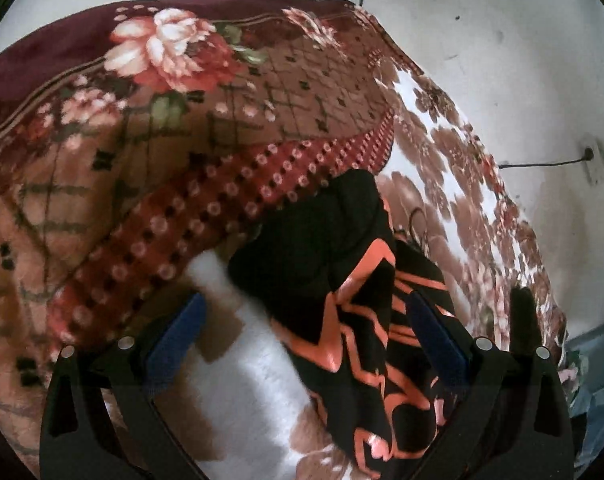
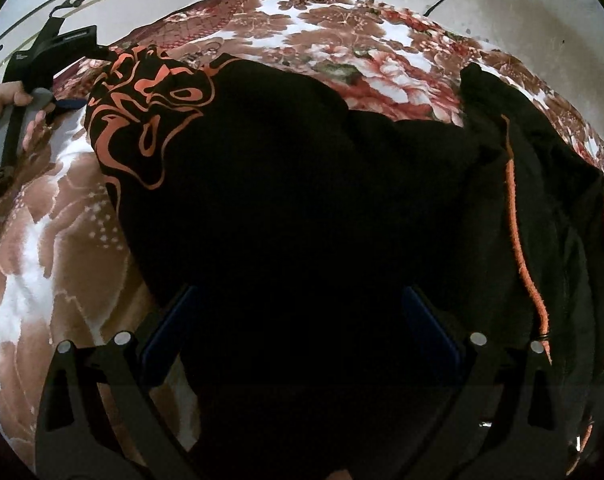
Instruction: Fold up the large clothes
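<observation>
Both grippers, left gripper [image 1: 306, 320] and right gripper [image 2: 298, 312], gape apart over the soft, crumpled black orange-printed garment [image 2: 302, 168] on the plush floral blanket [image 1: 142, 140].

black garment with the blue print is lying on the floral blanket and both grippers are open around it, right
Not quite: the print is orange, not blue. The right wrist view shows the orange pattern on the black garment, and the left wrist view shows it too. The rest holds: it lies on the floral blanket, and the left gripper and right gripper are both open around it.
</observation>
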The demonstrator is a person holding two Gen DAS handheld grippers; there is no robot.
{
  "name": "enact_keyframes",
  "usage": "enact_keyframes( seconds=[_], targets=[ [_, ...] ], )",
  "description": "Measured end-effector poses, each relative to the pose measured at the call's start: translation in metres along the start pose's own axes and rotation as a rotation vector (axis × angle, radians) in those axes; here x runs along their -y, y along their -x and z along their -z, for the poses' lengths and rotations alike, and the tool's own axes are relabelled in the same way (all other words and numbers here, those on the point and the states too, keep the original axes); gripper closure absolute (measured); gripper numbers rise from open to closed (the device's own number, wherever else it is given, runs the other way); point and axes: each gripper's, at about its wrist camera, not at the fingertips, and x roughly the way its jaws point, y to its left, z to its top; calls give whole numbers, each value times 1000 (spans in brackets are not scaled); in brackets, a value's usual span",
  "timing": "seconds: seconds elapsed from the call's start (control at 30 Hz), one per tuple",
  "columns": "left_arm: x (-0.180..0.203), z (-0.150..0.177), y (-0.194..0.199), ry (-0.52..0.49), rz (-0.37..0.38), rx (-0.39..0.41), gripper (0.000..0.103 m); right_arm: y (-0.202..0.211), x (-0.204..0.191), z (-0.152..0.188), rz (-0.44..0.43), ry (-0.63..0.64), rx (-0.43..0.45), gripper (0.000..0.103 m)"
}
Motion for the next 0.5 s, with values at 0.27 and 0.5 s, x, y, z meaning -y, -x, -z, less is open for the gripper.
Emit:
enact_keyframes(
  seconds=[0.27, 0.5],
  targets=[
    [-15, -5, -1, 6, -11, 14, 48, -3, 0, 2, -9, -9, -9, 4],
    [-13, -10, -3, -77, -29, -43, 43, -2, -2, 2, 7, 8, 3, 4]
  ],
)
